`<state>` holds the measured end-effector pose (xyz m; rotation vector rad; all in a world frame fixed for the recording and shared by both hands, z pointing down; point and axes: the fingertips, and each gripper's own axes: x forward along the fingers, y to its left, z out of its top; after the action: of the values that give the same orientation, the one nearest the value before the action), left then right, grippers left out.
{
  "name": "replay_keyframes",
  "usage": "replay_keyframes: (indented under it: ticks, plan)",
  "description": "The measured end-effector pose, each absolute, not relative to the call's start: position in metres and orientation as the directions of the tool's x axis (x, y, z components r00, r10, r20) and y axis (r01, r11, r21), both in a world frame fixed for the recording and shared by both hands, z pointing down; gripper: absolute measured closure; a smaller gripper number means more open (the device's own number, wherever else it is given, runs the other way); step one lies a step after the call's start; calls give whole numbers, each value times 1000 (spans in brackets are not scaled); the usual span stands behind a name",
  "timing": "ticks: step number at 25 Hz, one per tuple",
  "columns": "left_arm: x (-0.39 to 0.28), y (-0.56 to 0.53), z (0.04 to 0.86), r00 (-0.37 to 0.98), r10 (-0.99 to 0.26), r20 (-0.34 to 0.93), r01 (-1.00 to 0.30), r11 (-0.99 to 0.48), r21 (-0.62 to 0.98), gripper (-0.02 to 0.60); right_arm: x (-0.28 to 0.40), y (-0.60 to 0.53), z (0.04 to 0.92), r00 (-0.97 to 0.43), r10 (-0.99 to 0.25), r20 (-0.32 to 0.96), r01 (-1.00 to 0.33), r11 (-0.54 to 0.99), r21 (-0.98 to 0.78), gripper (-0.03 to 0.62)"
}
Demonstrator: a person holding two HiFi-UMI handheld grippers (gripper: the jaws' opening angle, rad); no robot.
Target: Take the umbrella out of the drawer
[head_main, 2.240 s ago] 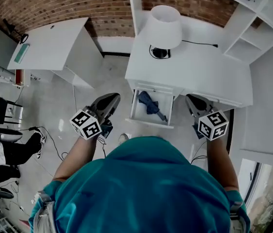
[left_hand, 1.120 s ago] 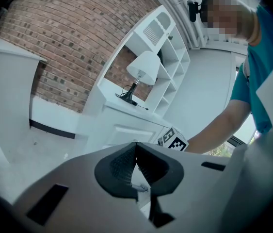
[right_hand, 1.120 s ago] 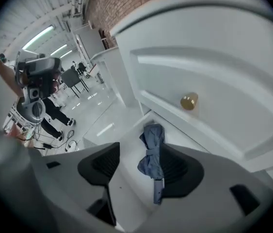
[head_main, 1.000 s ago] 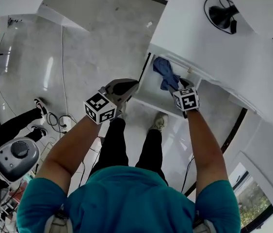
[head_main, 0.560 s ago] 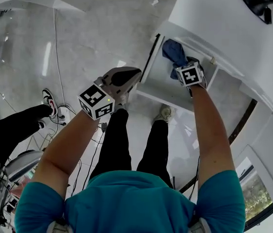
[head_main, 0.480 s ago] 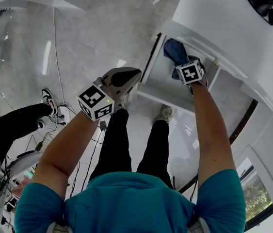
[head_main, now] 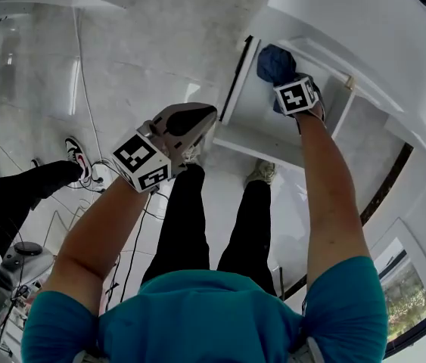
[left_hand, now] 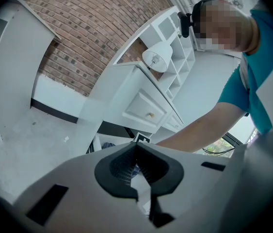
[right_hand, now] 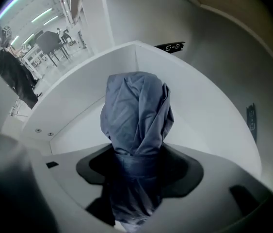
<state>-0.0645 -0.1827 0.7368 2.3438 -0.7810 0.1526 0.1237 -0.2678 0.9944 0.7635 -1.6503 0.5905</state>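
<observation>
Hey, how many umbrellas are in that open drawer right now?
1: a folded blue umbrella lies in the open drawer, between the right gripper's open jaws. That gripper covers part of the drawer, so another could be hidden.

Head view: bright, even white light. The glossy floor [head_main: 144,59] carries long glare streaks and soft reflections, and daylight shows at the window [head_main: 408,278], lower right. Straight edges bow toward the borders. Both gripper views: heavy fisheye, black vignette in the corners. Left gripper view: near jaws soft, brick and shelving beyond sharper. Right gripper view: strip lights [right_hand: 20,1] flare at upper left. The drawer [right_hand: 73,106] walls are evenly lit. The umbrella [right_hand: 136,110] is lit on top and sinks into shadow between the jaws.
</observation>
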Motion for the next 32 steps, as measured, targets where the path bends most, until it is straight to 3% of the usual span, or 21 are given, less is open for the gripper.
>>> replay_keyframes:
  ticks: [15,25,32]
  plan:
    - [-47,-185,683,814,-518,264,-573,-637,515,568,93,-234,921,-304,-208,930,-649,760,-42,335]
    - [-46,-189,596,801,-553,230,-587,-650,482,568,80,-210,786,-448,-252,858,-605,792,-84,335]
    - [-16,-166,513,808,-553,205,-581,-686,439,568,106,-171,666,-543,-311,780,-589,803,-90,335]
